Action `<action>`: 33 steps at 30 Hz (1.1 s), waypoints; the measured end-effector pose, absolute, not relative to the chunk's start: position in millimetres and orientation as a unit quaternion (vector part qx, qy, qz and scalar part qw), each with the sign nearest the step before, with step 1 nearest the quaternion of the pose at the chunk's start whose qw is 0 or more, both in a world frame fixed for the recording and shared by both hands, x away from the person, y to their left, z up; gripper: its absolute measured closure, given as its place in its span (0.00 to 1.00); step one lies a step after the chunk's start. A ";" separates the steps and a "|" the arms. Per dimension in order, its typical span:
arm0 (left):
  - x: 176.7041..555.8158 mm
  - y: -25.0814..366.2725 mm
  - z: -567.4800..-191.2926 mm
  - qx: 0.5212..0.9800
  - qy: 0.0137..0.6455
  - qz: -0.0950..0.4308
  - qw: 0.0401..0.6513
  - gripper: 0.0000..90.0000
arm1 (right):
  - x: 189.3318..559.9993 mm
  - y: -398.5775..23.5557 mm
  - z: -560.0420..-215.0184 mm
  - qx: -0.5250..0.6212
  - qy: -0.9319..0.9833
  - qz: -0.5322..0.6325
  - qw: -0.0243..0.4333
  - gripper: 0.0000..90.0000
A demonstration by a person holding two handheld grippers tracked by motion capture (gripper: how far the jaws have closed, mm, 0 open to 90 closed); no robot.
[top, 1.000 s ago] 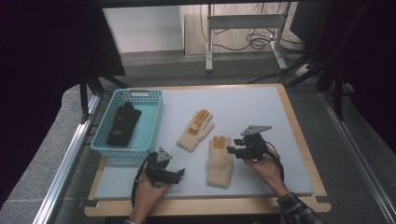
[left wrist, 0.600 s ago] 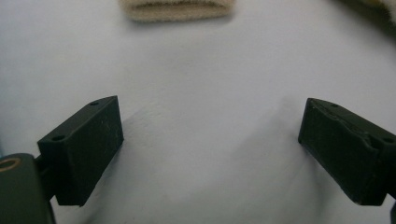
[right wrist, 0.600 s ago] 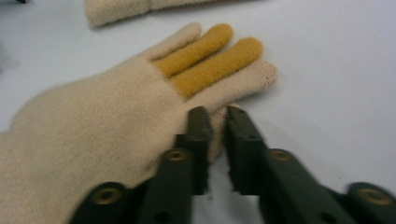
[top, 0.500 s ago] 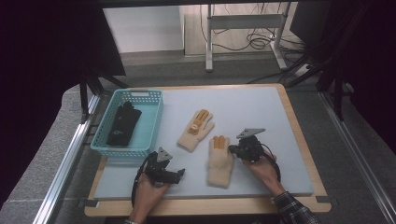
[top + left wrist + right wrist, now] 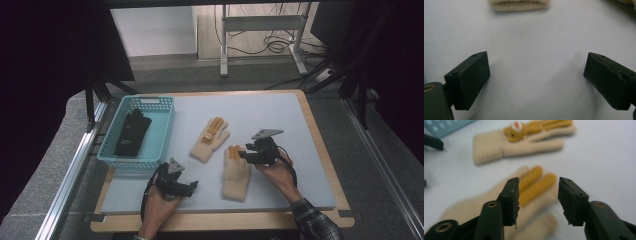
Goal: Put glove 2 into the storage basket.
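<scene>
Two cream knitted gloves with orange fingers lie on the pale mat. The far glove [image 5: 210, 138] bears a small bear figure [image 5: 515, 128]. The near glove [image 5: 236, 172] lies with its fingers pointing away from the person. My right gripper [image 5: 244, 154] hovers at those fingers [image 5: 536, 185]. Its jaws have just been opening and now stand open, with the orange fingers below the gap and neither pad pressing on them. My left gripper [image 5: 192, 186] rests open over bare mat left of the near glove. The glove's cuff [image 5: 519, 5] lies ahead of it.
A teal plastic basket [image 5: 150, 99] stands at the mat's left side with a black glove [image 5: 131, 132] inside. The mat [image 5: 280, 115] lies on a wooden board. Metal rails run along both sides, and a stand with cables stands beyond the far edge.
My right gripper has shifted a little over the near glove's fingers. Both gloves lie where they were, and the left hand has kept still.
</scene>
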State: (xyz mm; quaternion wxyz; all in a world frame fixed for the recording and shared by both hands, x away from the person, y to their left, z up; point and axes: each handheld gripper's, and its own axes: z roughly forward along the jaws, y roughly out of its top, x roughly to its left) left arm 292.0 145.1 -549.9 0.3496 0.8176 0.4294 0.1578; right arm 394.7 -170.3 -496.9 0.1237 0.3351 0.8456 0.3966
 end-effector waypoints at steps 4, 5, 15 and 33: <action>292.0 145.2 -549.8 0.818 0.429 0.158 0.350 0.08 | 410.0 -146.8 -494.5 0.334 0.845 0.403 0.110 0.49; 292.0 145.2 -549.9 0.817 0.429 0.158 0.350 0.08 | 414.8 -138.3 -494.4 0.332 0.847 0.402 0.108 0.48; 292.0 145.3 -550.0 0.818 0.429 0.158 0.350 0.08 | 441.1 -69.7 -503.9 0.317 0.864 0.374 0.118 0.47; 291.9 145.3 -549.8 0.818 0.429 0.157 0.350 0.08 | 453.8 -37.9 -513.6 0.295 0.881 0.332 0.165 0.67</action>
